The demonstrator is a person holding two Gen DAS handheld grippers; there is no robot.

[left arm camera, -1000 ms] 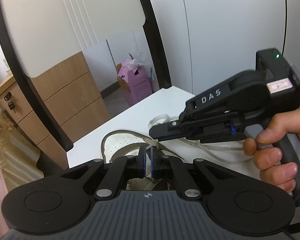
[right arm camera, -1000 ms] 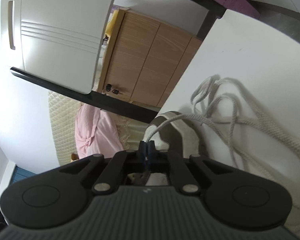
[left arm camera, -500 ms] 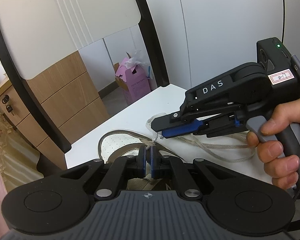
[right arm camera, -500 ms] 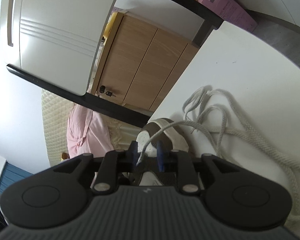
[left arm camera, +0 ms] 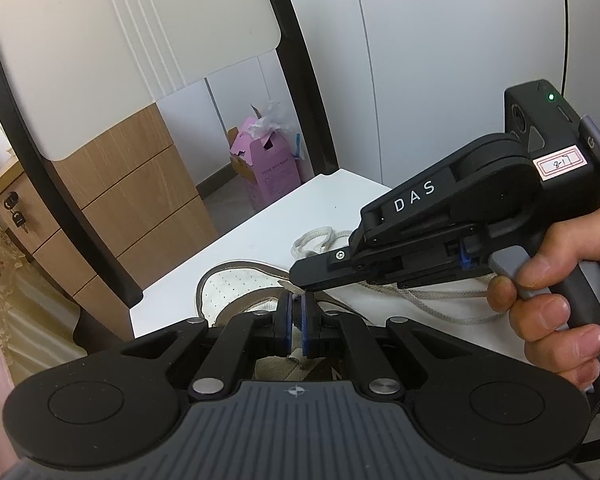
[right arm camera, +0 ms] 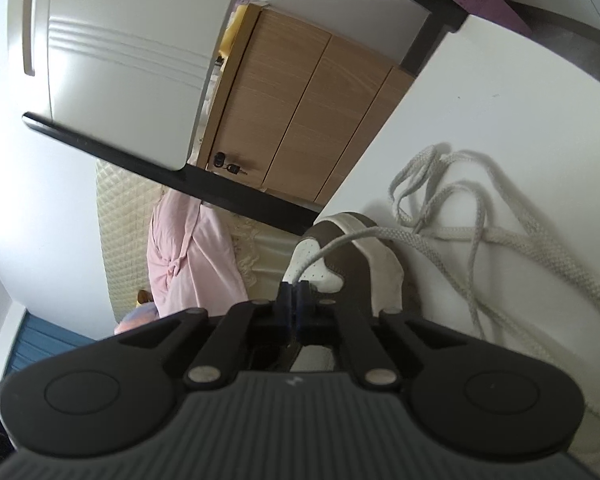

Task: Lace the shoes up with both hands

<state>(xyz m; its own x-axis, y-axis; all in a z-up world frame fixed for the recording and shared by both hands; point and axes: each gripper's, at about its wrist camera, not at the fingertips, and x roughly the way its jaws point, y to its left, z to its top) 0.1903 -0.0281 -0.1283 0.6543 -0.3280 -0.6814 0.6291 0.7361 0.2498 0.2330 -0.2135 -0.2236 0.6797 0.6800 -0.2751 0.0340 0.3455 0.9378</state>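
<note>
A white shoe (left arm camera: 235, 294) with grey-brown trim lay on a white surface (left arm camera: 267, 224), its perforated toe pointing away toward the far left corner. Most of the shoe was hidden: in the left wrist view the left claw (left arm camera: 295, 322) and its wide black body covered everything behind the toe, and in the right wrist view only the toe (right arm camera: 316, 256) and part of one side showed past the right claw (right arm camera: 295, 304).

The left claw was clenched, its blue-padded tips nearly together over the front of the shoe. A pale bit of material sat in the narrow slit between the pads, but it was too small and shadowed to tell whether it was lace or part of the shoe.

The right claw (left arm camera: 300, 278) reached in from the right, held by a hand (left arm camera: 556, 292) cut off at the frame edge. Its tips were clenched on the off-white shoelace (right arm camera: 352, 240), just above the left claw's tips. From the right wrist view the lace ran up out of the closed pads and curved over the toe.

The rest of the lace lay in loose loops (right arm camera: 452, 208) on the surface beside the shoe; where it ended was out of frame. Beyond the surface stood a wooden cabinet (left arm camera: 135, 200) and a pink box (left arm camera: 265, 172) on the floor.
</note>
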